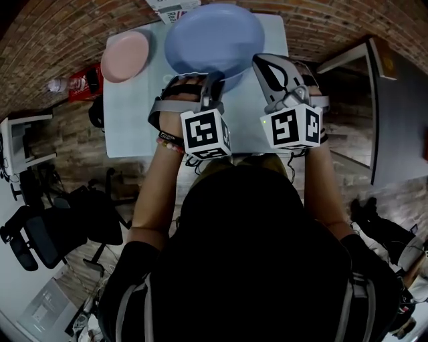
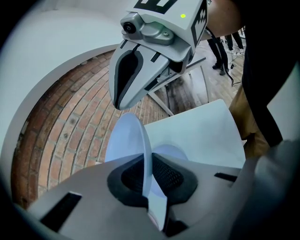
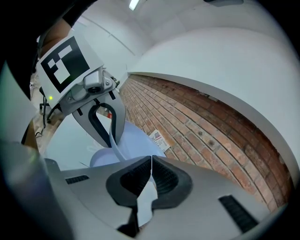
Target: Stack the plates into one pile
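Person stands at a white counter [image 1: 134,123] with a hand-held gripper in each hand, brick floor [image 1: 67,27] around it.

Both hold the same big blue plate [image 1: 214,37] by its near rim.

- Left hand-held gripper [image 1: 198,81]: jaws clamped on the plate rim. In its own view the rim [image 2: 143,154] runs edge-on between the black pads [image 2: 166,176], pads pressing on both faces.
- Right hand-held gripper [image 1: 267,67]: also clamped on the rim, further right along the same edge. In its own view the thin rim [image 3: 151,164] sits pinched between the pads [image 3: 164,178].
- Each gripper shows in the other's view: the right one [image 2: 123,105] above the plate, and the left one [image 3: 112,140] biting the rim on the far side.

The blue plate sits over the far half of the counter, its far edge reaching past the counter's far edge. Cannot tell if its base touches the counter.

A pale blue round shape [image 2: 171,153] shows just under it; cannot tell if that is another plate.

A pink plate [image 1: 126,55] lies flat at the far left corner of the counter, just beside the blue plate and not under it.

A printed box [image 1: 172,10] sits at the far edge behind the plates.
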